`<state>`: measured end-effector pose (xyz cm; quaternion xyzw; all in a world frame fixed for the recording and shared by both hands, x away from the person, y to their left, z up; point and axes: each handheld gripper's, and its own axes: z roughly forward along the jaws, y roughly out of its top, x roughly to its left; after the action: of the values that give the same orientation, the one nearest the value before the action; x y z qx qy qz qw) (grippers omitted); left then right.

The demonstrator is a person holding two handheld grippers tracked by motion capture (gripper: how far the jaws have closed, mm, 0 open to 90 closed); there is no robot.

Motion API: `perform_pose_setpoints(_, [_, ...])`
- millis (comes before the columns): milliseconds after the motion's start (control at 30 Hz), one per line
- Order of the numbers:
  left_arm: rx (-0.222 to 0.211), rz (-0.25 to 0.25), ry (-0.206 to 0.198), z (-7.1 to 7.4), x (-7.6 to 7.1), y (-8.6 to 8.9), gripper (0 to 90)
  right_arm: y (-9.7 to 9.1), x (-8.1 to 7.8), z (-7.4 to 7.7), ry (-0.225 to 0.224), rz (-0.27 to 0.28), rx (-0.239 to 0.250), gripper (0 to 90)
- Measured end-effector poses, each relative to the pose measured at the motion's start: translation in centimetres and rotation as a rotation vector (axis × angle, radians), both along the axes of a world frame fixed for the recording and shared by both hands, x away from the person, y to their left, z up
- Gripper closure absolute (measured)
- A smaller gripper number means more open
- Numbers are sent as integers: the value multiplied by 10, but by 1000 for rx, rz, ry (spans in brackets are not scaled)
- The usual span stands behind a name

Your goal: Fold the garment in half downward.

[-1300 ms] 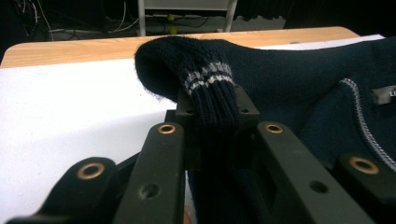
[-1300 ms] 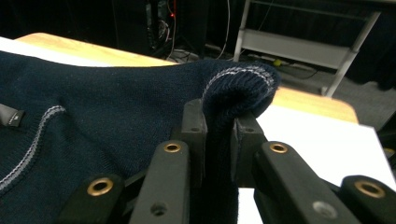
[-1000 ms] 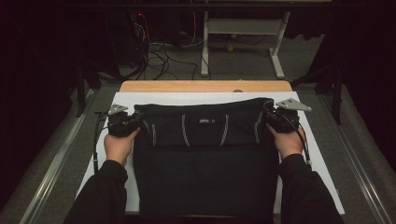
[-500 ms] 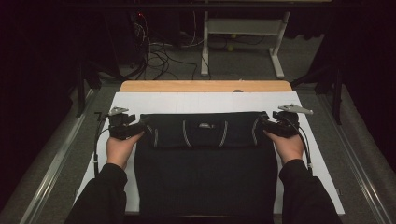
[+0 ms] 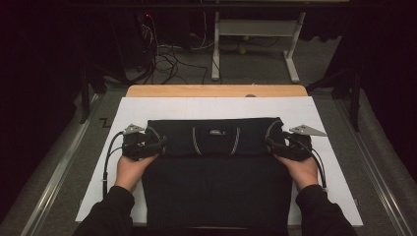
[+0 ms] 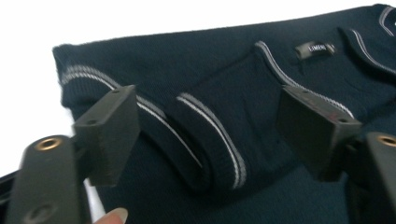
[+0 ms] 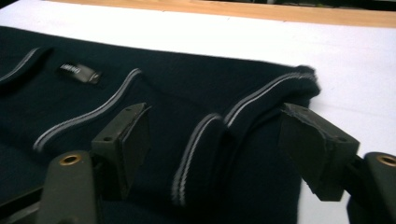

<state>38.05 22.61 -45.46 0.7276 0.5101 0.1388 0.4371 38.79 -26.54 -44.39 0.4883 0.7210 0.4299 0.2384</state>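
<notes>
Both tongs have just been opening up: left gripper and right gripper stand wide, striped cuffs between the jaws but not pinched. Dark sweater lies folded in the frame's middle on the white table, label up.

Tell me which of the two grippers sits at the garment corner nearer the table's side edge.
The right gripper, at the dark sweater's right folded corner: less white table cover shows beside it than beside the left gripper.
</notes>
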Motion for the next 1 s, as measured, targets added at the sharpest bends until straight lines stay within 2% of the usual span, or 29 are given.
perform_pose_setpoints(100, [13, -13, 9, -4, -3, -3, 148, 3, -5, -6, 16, 15, -13, 197])
perform_pose_setpoints(167, [27, -27, 24, -8, -3, -7, 137, 5, -5, -10, 45, 27, -26, 169])
perform_pose_setpoints(300, [79, -53, 50, -15, -2, -17, 139, 9, -4, -19, 87, 52, -46, 165])
perform_pose_setpoints(433, [134, -71, 84, -22, 0, -23, 223, 10, -3, -25, 123, 68, -54, 239])
perform_pose_setpoints(533, [189, -67, 72, -24, -2, -27, 279, 10, -2, -27, 137, 73, -55, 303])
perform_pose_setpoints(600, [209, -59, 61, -25, -4, -28, 322, 10, -2, -28, 142, 79, -60, 349])
perform_pose_setpoints(767, [203, -44, 45, -26, -7, -25, 458, 11, -2, -29, 142, 67, -78, 481])
perform_pose_setpoints(867, [203, -49, 41, -26, -7, -25, 534, 12, -3, -29, 138, 51, -95, 593])
perform_pose_setpoints(1000, [166, -57, 48, -24, -7, -22, 646, 16, -4, -29, 121, 59, -122, 710])
